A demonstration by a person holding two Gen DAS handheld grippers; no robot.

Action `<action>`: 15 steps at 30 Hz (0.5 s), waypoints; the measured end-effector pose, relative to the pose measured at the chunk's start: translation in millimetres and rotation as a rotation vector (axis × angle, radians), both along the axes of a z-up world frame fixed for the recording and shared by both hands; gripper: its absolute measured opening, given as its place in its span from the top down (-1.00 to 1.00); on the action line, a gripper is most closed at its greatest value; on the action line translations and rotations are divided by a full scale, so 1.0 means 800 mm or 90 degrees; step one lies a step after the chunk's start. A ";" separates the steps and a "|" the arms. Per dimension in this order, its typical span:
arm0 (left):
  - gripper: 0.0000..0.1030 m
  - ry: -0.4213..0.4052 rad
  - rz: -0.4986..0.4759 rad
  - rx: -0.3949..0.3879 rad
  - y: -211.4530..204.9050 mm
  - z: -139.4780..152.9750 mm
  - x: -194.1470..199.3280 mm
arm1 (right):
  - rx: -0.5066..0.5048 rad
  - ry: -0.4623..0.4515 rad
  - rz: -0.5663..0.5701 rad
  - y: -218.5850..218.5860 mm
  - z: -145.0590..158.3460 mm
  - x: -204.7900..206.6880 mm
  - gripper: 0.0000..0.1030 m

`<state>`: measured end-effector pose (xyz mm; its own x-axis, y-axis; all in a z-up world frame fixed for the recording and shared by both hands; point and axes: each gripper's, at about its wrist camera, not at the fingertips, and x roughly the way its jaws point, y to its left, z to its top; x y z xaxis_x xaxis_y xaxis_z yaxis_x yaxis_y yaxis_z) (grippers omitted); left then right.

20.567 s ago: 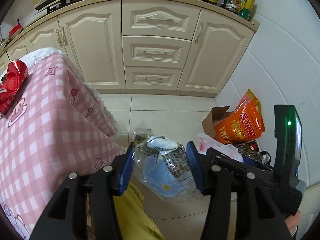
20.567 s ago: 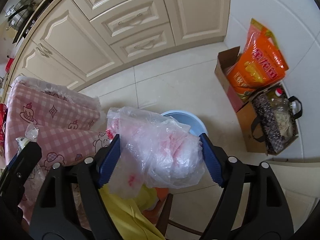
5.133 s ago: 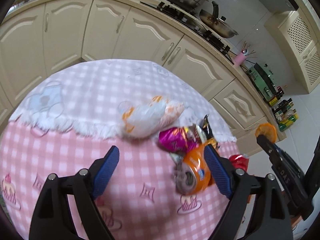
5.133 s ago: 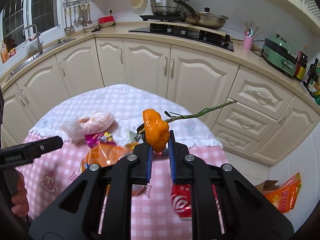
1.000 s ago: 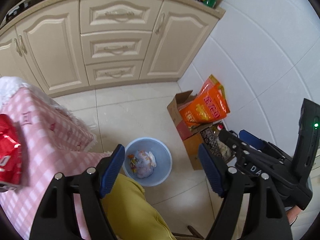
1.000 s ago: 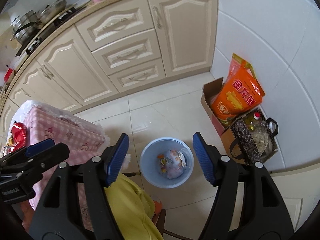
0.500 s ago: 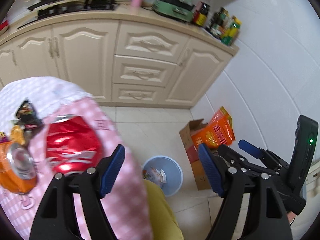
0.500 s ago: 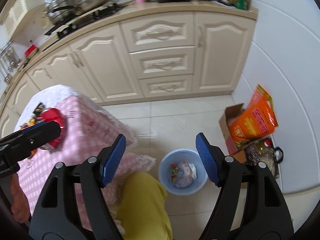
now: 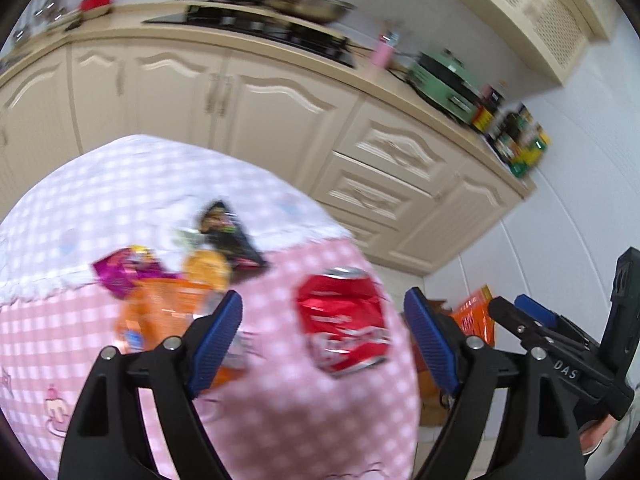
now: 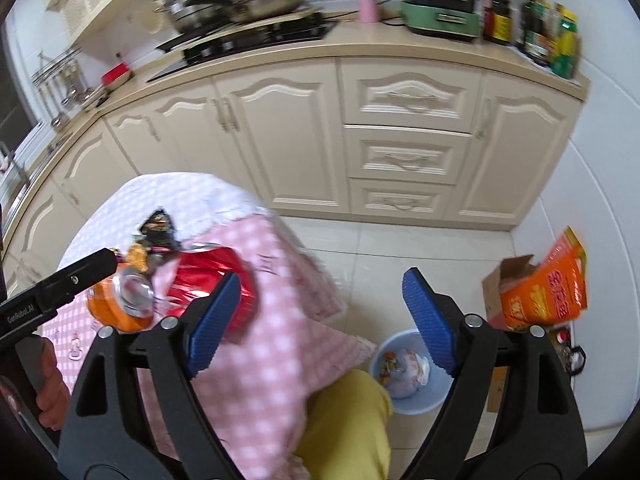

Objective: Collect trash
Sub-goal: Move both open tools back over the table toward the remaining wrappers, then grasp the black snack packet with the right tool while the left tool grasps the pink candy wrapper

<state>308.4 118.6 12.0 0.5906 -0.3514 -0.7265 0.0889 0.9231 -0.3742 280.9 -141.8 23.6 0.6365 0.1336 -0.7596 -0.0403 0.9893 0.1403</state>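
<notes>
A crushed red can (image 9: pixel 346 318) lies on the pink checked tablecloth (image 9: pixel 120 200), seen between the fingers of my left gripper (image 9: pixel 323 334), which hovers above it with its jaws opening and nothing in them. To the can's left lie an orange can (image 9: pixel 160 312), a purple wrapper (image 9: pixel 120 270) and a black wrapper (image 9: pixel 226 232). My right gripper (image 10: pixel 321 316) is held above the table's edge, jaws opening, empty. The red can (image 10: pixel 212 280) and orange can (image 10: pixel 124 296) sit left of it. The blue bin (image 10: pixel 404 372) with trash inside stands on the floor below.
Cream cabinets (image 10: pixel 400 152) with a stove and pans (image 10: pixel 240 4) run along the back. A cardboard box with an orange bag (image 10: pixel 544 292) stands by the white wall. A yellow-clad leg (image 10: pixel 348 424) shows beside the bin. A hand (image 10: pixel 50 392) holds the left gripper.
Both views have swung up and away from the floor bin toward the table. The red can and wrappers have come into the left view's centre. Both grippers' jaws stand a little wider.
</notes>
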 end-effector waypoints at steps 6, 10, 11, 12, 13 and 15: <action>-0.62 0.016 0.048 0.007 0.073 -0.008 0.019 | -0.020 0.014 0.068 0.077 0.003 0.036 -0.61; -0.62 0.034 0.080 -0.027 0.118 -0.021 0.030 | -0.048 0.029 0.101 0.126 -0.005 0.062 -0.61; -0.62 0.039 0.084 -0.038 0.126 -0.026 0.032 | -0.057 0.037 0.110 0.142 -0.009 0.071 -0.61; -0.62 0.045 0.084 -0.046 0.134 -0.030 0.034 | -0.063 0.042 0.116 0.151 -0.012 0.076 -0.61; -0.62 0.050 0.081 -0.052 0.141 -0.035 0.036 | -0.070 0.046 0.123 0.161 -0.014 0.083 -0.61; -0.62 0.058 0.076 -0.066 0.152 -0.044 0.038 | -0.088 0.058 0.138 0.186 -0.022 0.100 -0.61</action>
<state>338.5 240.3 -23.1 0.5655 -0.3579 -0.7430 -0.0580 0.8814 -0.4688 360.5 6.7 5.6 0.5325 0.1505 -0.8329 -0.2467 0.9689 0.0174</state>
